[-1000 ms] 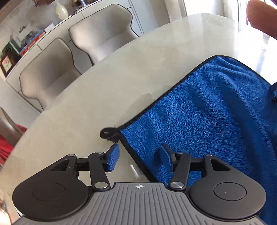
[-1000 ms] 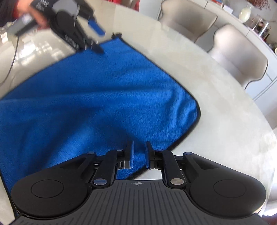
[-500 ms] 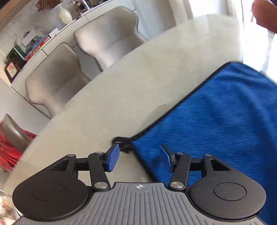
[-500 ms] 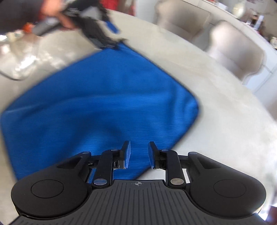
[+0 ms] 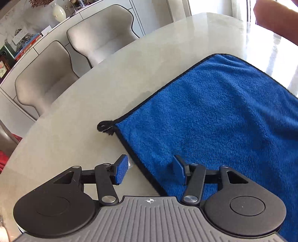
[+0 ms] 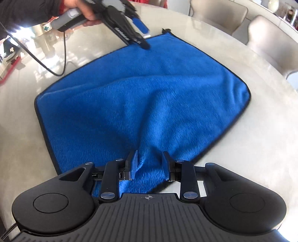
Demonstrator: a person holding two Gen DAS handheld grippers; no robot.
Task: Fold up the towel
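Observation:
A blue towel with a black hem lies spread on the beige table, with a ridge running toward the near corner. My right gripper is open, its jaws either side of that bunched near corner. My left gripper is open, straddling the towel's hem near the corner with the black hanging loop. In the right wrist view the left gripper hovers over the towel's far corner. The towel also shows in the left wrist view.
The round beige table carries the towel. Two grey chairs stand behind it, with a sideboard holding a vase and books. A black cable trails over the table's left side.
My right gripper opened wider and the towel's near corner now bunches up between its jaws. My left gripper drew back slightly from the looped corner, still open.

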